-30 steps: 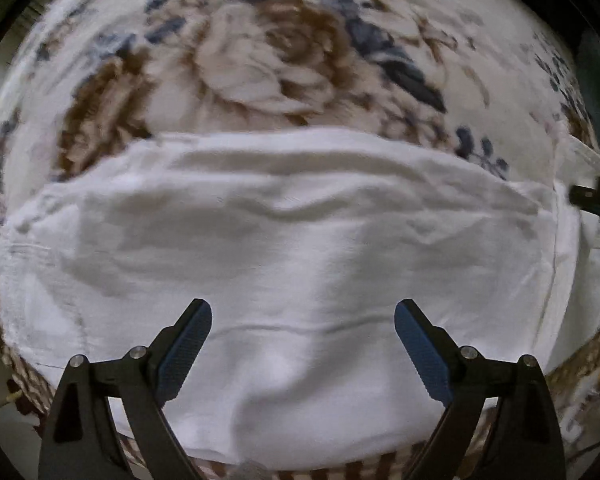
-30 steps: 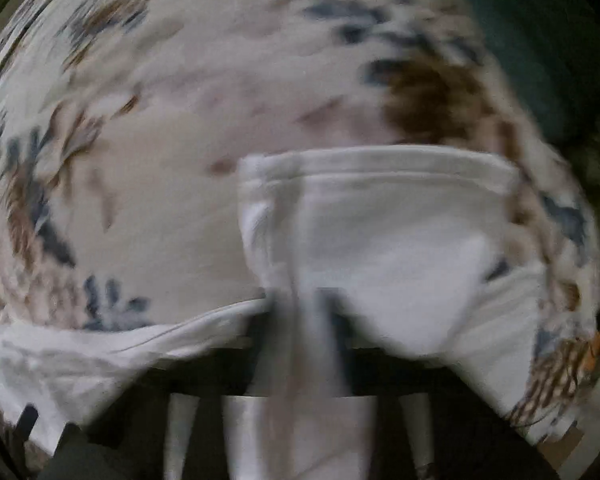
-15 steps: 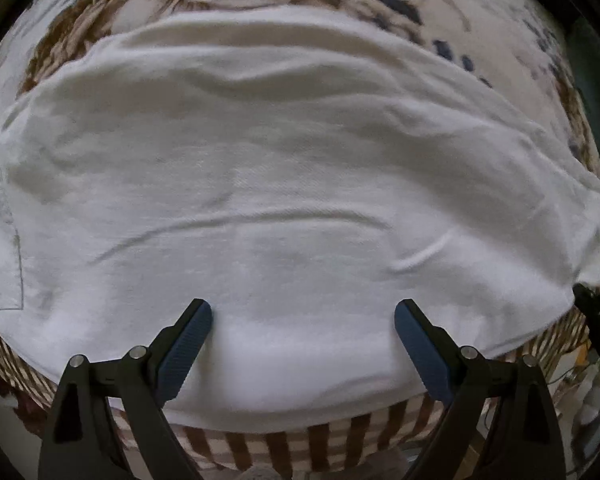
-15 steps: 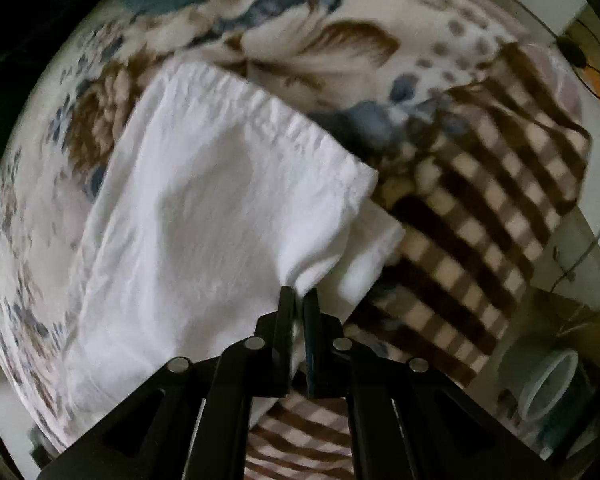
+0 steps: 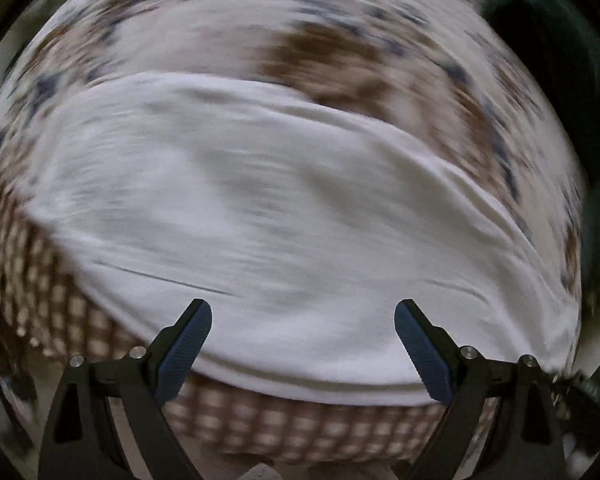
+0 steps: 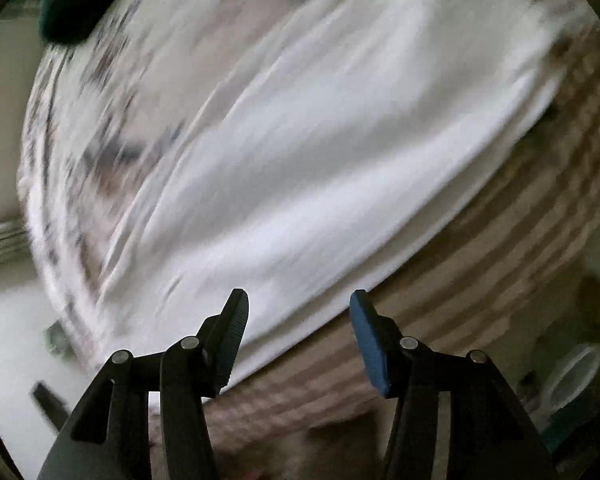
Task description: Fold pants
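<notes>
In the left wrist view the left gripper [image 5: 303, 330] sits at the bottom of the frame with its blue-padded jaws spread wide and nothing between them. Above it the white cotton pants [image 5: 284, 216] lie as a broad flat band across the middle of the frame, on a cream bedcover with brown and blue flowers [image 5: 340, 52]; a brown-and-cream checked border [image 5: 300, 432] of that cover runs below the near edge of the cloth. The picture is smeared by motion, so fine seams cannot be read.

In the right wrist view the right gripper [image 6: 299, 326] at the bottom centre also stands open, jaws parted and empty. The pants [image 6: 320, 152] stretch diagonally from lower left to upper right, the checked border [image 6: 520, 220] to their right.

Judging by the doubled edge at the near side, the pants appear already folded at least once and laid down, with both grippers free of them. Whether a further fold is needed cannot be settled through this blur.
</notes>
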The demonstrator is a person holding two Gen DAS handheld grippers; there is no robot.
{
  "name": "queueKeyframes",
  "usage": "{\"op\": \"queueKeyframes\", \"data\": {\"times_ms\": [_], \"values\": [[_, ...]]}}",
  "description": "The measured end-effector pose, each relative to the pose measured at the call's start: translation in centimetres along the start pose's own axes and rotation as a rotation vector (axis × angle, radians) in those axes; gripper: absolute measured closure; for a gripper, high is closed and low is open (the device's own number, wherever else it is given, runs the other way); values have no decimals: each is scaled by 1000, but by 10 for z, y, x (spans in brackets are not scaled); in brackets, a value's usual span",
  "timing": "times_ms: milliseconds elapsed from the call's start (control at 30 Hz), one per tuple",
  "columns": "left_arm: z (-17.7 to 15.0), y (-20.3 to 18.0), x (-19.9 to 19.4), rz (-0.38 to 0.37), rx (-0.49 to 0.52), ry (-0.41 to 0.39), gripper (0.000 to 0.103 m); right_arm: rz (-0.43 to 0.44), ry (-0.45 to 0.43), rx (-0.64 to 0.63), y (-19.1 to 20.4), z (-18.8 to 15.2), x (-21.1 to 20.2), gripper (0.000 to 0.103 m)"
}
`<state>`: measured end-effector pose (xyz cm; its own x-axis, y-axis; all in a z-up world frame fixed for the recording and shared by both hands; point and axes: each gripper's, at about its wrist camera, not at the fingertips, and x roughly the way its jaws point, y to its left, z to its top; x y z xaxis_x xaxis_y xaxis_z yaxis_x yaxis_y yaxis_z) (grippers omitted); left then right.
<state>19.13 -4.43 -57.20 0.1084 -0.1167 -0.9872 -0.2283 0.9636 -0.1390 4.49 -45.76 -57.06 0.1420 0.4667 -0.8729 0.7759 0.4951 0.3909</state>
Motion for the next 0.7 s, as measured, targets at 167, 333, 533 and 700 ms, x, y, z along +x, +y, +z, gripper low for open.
{"op": "queueKeyframes", "data": {"times_ms": [167, 333, 533, 700], "values": [[31, 97, 0, 23, -221, 24, 10, 59, 100, 44, 41, -65, 74, 49], [55, 191, 19, -50, -470, 49, 23, 114, 70, 145, 67, -75, 122, 64], [70, 214, 39, -69, -469, 33, 75, 48, -6, 188, 72, -96, 131, 94], [56, 221, 4, -78, -378, -42, 83, 7, -25, 112, 89, -121, 110, 95]]}}
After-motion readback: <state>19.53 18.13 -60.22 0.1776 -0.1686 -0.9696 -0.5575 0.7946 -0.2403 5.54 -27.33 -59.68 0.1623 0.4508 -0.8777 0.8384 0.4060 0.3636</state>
